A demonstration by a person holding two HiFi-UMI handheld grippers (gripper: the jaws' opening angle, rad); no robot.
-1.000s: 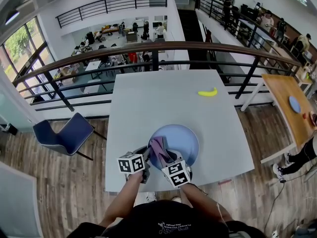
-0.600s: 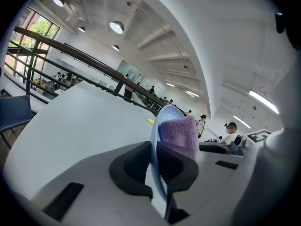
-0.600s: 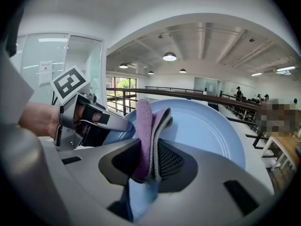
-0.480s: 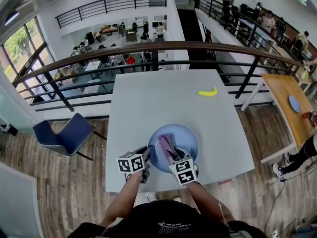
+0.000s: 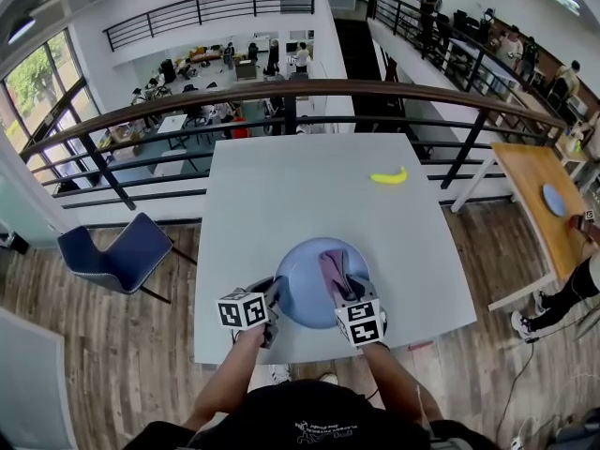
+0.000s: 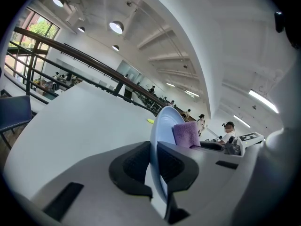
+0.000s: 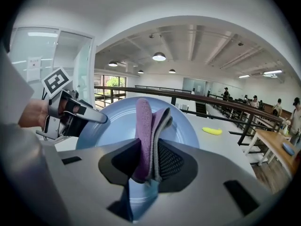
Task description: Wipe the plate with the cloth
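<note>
The plate (image 5: 305, 284), pinched at its left rim by the left gripper (image 6: 153, 166), may be twisted loose if the cloth (image 7: 146, 126), clamped in the right gripper (image 7: 150, 163) over its right half, is pressed hard.

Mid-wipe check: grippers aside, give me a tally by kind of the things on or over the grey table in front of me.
plate: 1
cloth: 1
banana: 1
Total: 3
</note>
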